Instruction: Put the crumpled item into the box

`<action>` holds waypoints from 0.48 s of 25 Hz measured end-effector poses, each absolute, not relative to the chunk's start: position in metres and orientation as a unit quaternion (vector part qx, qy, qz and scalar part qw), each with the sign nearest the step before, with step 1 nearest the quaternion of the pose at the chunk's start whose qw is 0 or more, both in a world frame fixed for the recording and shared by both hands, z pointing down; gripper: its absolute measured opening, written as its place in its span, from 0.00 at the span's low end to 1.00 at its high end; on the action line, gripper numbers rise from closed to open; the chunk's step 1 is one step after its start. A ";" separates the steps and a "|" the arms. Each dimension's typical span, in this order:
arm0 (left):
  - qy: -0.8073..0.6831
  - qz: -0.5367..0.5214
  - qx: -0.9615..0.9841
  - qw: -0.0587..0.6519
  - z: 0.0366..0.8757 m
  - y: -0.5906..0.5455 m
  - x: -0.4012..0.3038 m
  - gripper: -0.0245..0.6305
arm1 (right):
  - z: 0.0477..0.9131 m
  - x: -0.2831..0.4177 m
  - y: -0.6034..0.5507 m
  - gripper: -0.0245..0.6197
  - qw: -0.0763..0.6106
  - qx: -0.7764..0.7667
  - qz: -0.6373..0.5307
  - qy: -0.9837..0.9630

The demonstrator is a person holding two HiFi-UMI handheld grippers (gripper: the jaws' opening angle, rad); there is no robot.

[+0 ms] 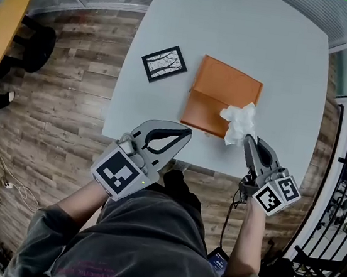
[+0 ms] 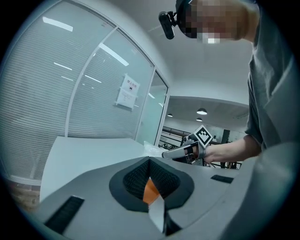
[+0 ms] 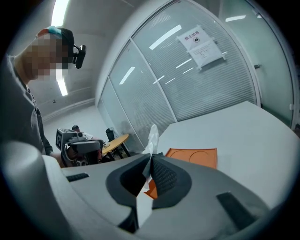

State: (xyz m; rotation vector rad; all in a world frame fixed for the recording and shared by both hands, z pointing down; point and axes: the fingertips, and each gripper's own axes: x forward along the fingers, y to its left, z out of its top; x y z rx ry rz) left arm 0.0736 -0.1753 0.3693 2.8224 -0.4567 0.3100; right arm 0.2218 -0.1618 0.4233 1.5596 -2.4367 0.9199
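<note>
Head cam: overhead, steeply down on table (image 1: 238, 35). Gripper cams low, close behind own jaws, facing each other: L sees right gripper (image 2: 165, 153), R sees left gripper (image 3: 98, 145). All share orange box (image 1: 223, 97).

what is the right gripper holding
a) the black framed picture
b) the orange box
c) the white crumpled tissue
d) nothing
C: the right gripper is shut on the white crumpled tissue, by the near corner of the orange box.
</note>
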 end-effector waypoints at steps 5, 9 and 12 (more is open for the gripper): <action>-0.145 0.107 0.974 0.133 0.371 -0.182 0.069 0.06 | 0.444 0.214 -0.173 0.05 0.067 0.513 0.316 -0.796; -0.145 0.110 0.974 0.134 0.375 -0.187 0.064 0.06 | 0.461 0.209 -0.181 0.05 0.087 0.501 0.321 -0.799; -0.147 0.113 0.973 0.139 0.378 -0.187 0.060 0.06 | 0.475 0.206 -0.185 0.05 0.110 0.486 0.319 -0.806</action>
